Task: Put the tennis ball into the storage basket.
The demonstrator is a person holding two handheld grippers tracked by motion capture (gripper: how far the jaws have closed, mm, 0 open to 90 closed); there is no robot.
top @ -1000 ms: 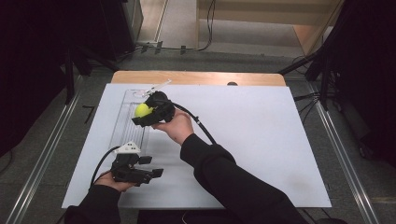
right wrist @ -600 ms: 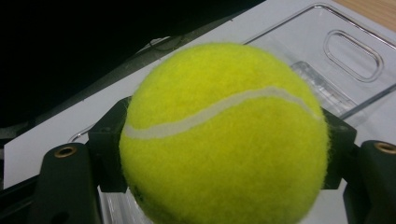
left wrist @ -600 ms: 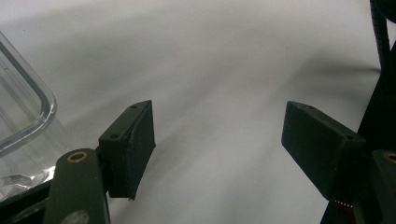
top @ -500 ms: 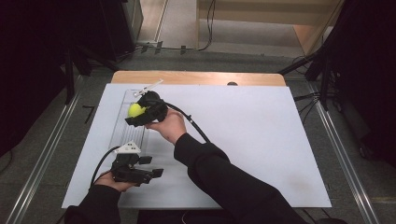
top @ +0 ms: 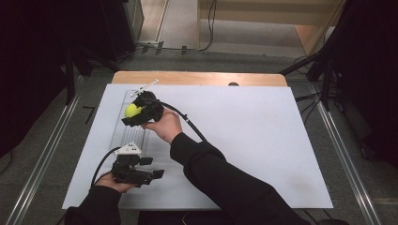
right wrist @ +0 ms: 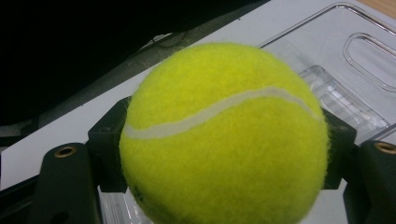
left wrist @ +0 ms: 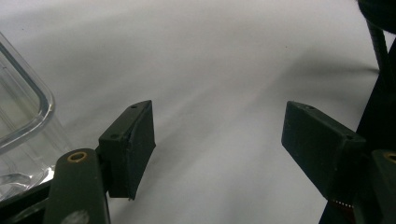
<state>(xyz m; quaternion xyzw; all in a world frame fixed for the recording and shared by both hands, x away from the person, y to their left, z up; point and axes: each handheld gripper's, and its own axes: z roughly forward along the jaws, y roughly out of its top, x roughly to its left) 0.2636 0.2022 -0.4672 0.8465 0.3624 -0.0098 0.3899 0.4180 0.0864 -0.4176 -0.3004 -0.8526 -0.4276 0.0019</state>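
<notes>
A yellow tennis ball [top: 132, 110] [right wrist: 224, 135] sits clamped between the jaws of my right gripper [top: 136, 112], which is shut on it and held above a clear plastic tray [top: 126, 131] [right wrist: 355, 79] at the left of the white table. My left gripper [top: 157, 174] [left wrist: 219, 144] rests low near the table's front left edge, open, with bare white surface between its jaws. A rounded corner of the clear tray [left wrist: 23, 116] lies just to the left in the left gripper view.
The white sheet [top: 244, 136] covers most of the table, with a wooden strip [top: 197, 78] at the far edge. Black cables trail from both grippers. The person's right forearm [top: 225, 183] crosses the table's front middle. Floor rails run along both sides.
My right gripper has carried the ball a little farther and to the left over the tray. The left gripper has stayed where it was.
</notes>
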